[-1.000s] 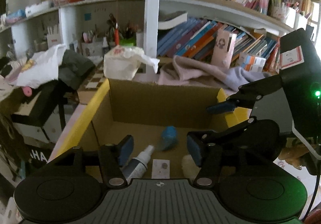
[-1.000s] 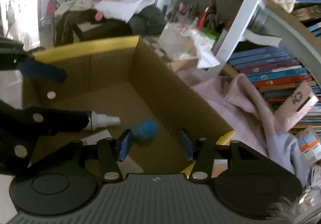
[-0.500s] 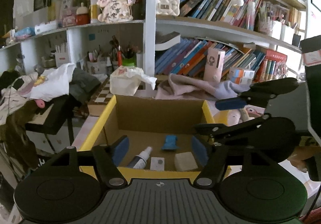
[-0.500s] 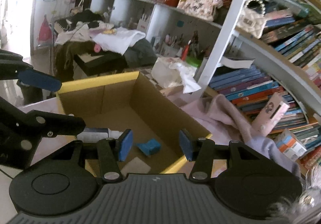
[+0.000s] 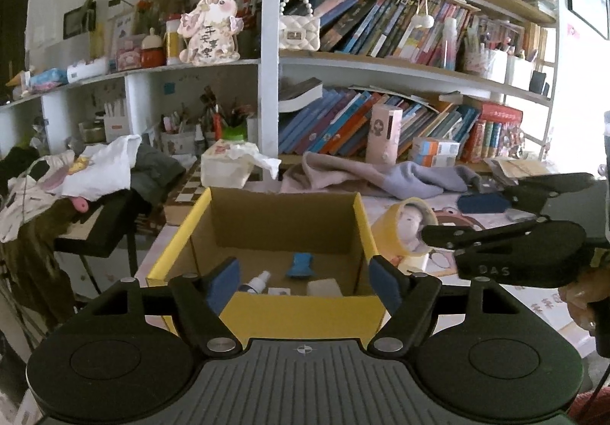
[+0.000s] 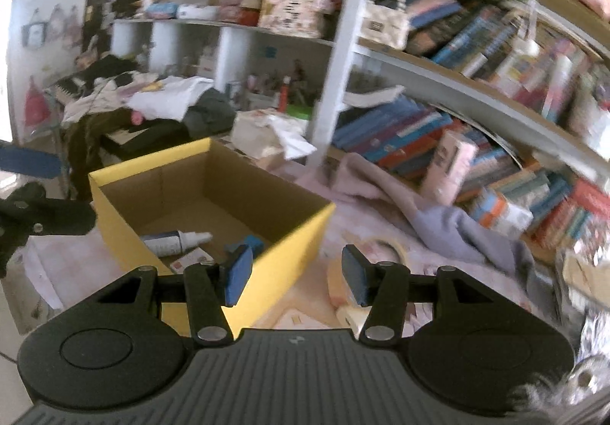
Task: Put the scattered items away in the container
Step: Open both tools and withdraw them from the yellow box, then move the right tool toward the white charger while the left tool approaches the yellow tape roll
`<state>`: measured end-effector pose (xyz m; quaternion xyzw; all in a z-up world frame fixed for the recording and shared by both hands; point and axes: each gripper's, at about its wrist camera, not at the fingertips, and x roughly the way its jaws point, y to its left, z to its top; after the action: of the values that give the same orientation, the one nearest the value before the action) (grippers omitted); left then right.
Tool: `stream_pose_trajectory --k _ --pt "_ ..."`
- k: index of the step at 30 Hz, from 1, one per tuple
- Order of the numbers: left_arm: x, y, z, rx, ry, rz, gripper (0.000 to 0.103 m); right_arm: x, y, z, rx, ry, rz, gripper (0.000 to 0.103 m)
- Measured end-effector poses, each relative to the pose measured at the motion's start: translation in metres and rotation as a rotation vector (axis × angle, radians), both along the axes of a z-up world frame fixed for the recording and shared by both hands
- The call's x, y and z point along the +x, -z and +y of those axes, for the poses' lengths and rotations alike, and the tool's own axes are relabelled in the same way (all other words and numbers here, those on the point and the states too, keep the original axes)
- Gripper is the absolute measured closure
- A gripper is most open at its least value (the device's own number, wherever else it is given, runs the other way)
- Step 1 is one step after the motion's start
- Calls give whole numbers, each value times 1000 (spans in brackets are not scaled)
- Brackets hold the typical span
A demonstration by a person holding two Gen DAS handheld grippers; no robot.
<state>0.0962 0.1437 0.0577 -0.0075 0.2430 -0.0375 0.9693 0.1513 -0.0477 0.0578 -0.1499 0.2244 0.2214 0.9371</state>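
Note:
An open yellow cardboard box [image 5: 282, 223] [image 6: 289, 246] stands on the pink tabletop. In it lie a white spray bottle [image 5: 256, 281] [image 6: 175, 240], a blue item [image 5: 300, 265] [image 6: 248, 244], a white block [image 5: 324, 287] and a small card [image 5: 278, 291] [image 6: 190, 259]. A yellow tape roll [image 5: 404, 230] [image 6: 381, 247] lies on the table just right of the box. My left gripper [image 5: 305, 282] [image 6: 57, 188] hovers before the box's near wall, its jaws opening with nothing between them. My right gripper [image 6: 293, 276] [image 5: 457, 219] stands open and empty over the box's right corner.
A pink and grey cloth [image 5: 381, 173] is heaped behind the box below a crowded bookshelf [image 5: 381, 127]. A tissue box [image 5: 228, 165] stands at the back left. A pile of clothes [image 5: 95, 169] covers a stand on the left. A pink carton [image 6: 450, 165] leans on the books.
Both grippers have drawn back and up out of the box, so its whole rim and front wall now show. The left jaws stand wider. The tape roll has come into view.

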Motion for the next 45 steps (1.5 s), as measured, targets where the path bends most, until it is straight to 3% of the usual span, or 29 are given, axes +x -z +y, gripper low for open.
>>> stream_pose_trajectory --k 12,18,26,35,45 --pt "-28 7 -20 -17 15 14 26 -42 5 -34 42 72 13 53" --pt "-46 14 -34 -13 23 21 19 -67 14 -42 61 106 -1 49" --pt "-65 35 -49 1 71 89 19 -97 38 -42 31 116 84 48" --pt "-76 44 -53 -2 100 117 19 -117 47 -38 0 116 94 47" --pt "-73 48 -61 -5 159 129 18 -117 49 -56 1 214 115 45"
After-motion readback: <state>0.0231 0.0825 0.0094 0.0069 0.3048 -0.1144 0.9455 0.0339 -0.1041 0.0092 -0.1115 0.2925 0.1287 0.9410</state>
